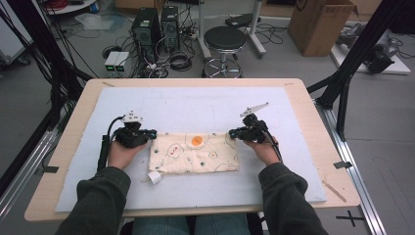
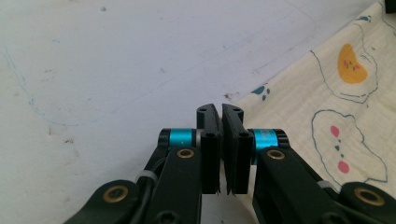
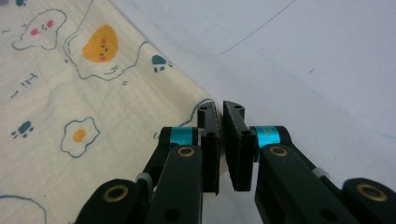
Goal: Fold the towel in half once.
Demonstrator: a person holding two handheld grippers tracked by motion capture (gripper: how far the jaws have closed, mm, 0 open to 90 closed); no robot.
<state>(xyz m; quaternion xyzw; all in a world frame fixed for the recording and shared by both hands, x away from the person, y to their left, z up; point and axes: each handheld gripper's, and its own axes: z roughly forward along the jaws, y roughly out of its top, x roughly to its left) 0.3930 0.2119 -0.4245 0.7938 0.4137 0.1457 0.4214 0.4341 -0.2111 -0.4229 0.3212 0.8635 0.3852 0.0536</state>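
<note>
A cream cloth (image 1: 195,154) printed with fried eggs and paw marks lies folded into a wide rectangle on the white mat (image 1: 195,103). My left gripper (image 1: 152,132) is at its far left corner and my right gripper (image 1: 232,132) at its far right corner. In the left gripper view the jaws (image 2: 220,109) stand pressed together where the cloth (image 2: 336,93) corner runs in. The right gripper view has its jaws (image 3: 219,107) shut on the other corner of the cloth (image 3: 70,93). Both hands rest low on the mat.
A small white tag (image 1: 155,177) sticks out at the cloth's near left corner. The mat covers most of the wooden table (image 1: 313,98). A thin wooden stick (image 1: 334,191) lies near the table's right front edge. A stool (image 1: 224,39) and computer cases stand beyond the table.
</note>
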